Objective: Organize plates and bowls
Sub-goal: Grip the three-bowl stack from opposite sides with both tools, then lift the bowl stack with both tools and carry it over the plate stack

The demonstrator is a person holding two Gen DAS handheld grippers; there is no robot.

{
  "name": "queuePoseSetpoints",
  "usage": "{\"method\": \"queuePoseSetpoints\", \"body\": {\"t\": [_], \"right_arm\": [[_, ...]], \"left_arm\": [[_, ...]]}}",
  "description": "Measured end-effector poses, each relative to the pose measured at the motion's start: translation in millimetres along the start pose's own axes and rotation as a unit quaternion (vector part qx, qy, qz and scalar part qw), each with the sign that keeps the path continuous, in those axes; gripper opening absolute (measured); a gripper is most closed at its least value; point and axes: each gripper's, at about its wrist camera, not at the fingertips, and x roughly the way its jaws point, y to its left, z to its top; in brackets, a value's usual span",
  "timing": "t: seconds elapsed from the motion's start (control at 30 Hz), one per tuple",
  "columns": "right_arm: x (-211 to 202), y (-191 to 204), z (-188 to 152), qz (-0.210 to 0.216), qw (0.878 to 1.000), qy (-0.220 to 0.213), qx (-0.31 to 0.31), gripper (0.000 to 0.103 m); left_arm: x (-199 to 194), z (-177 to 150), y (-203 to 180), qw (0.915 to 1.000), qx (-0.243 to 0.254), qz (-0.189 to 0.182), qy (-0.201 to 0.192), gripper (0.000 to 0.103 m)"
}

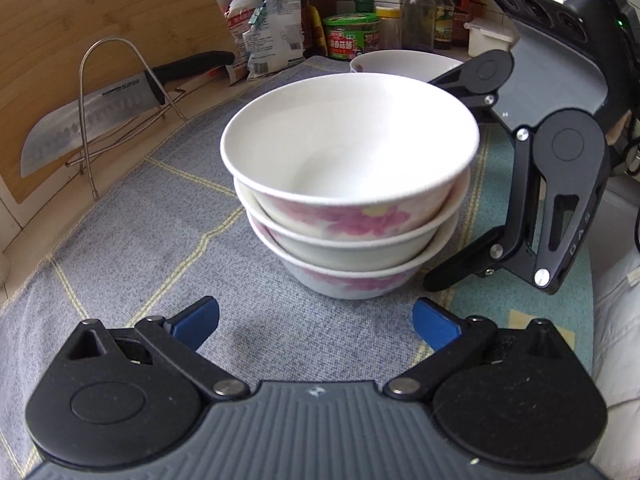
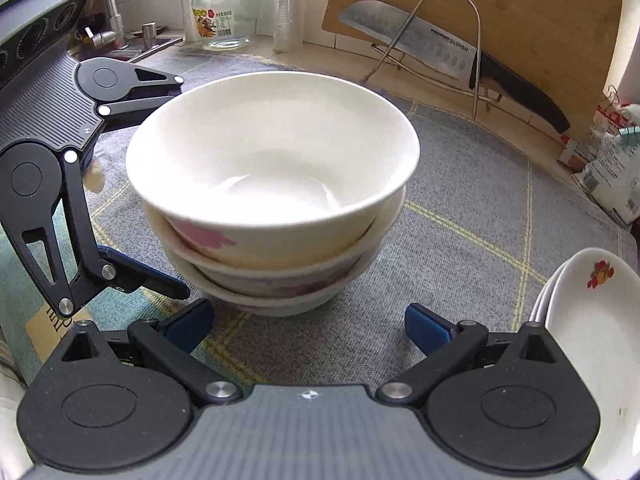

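A stack of three white bowls with pink flowers (image 1: 348,184) stands on the grey checked cloth (image 1: 160,240), and it fills the middle of the right wrist view (image 2: 272,184). My left gripper (image 1: 316,322) is open, its blue pads just short of the stack's base. My right gripper (image 2: 308,322) is open too and faces the stack from the other side. Each one shows in the other's view, jaws spread wide beside the bowls: the right gripper (image 1: 431,183), the left gripper (image 2: 182,186). Neither holds anything. Stacked white plates (image 2: 592,340) lie at the right.
Another white bowl (image 1: 400,62) sits behind the stack. A cleaver (image 1: 88,120) rests on a wire rack against a wooden board (image 1: 100,20). Bottles, jars and bags (image 1: 360,36) line the back. A glass jar (image 2: 226,16) and a faucet (image 2: 108,20) stand near the sink.
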Motion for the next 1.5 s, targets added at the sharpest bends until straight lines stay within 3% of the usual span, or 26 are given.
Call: {"method": "queuePoseSetpoints", "body": {"t": [0.13, 0.27, 0.43, 0.73, 0.93, 1.5], "right_arm": [[-1.1, -1.5, 10.3, 0.016, 0.999, -0.002, -0.033, 0.102], [-3.5, 1.4, 15.4, 0.039, 0.997, 0.001, -0.070, 0.090], [-4.1, 1.0, 19.4, 0.053, 0.994, 0.009, -0.092, 0.086], [-7.2, -2.1, 19.4, 0.065, 0.991, 0.019, -0.119, 0.080], [-7.4, 0.0, 20.0, 0.060, 0.990, 0.020, -0.122, 0.080], [-24.0, 1.9, 23.2, 0.053, 0.991, 0.016, -0.125, 0.079]], "left_arm": [[4.6, 8.0, 2.8, 0.9990, 0.037, -0.025, 0.002, 0.095], [6.4, 14.6, 2.8, 0.9960, 0.076, -0.047, 0.002, 0.087], [8.5, 20.6, 5.5, 0.9919, 0.107, -0.069, 0.004, 0.081], [8.6, 30.2, 6.0, 0.9827, 0.161, -0.090, 0.020, 0.080], [12.2, 35.6, 5.9, 0.9789, 0.178, -0.096, 0.029, 0.080], [2.4, 42.3, -1.0, 0.9798, 0.179, -0.084, 0.028, 0.080]]}}
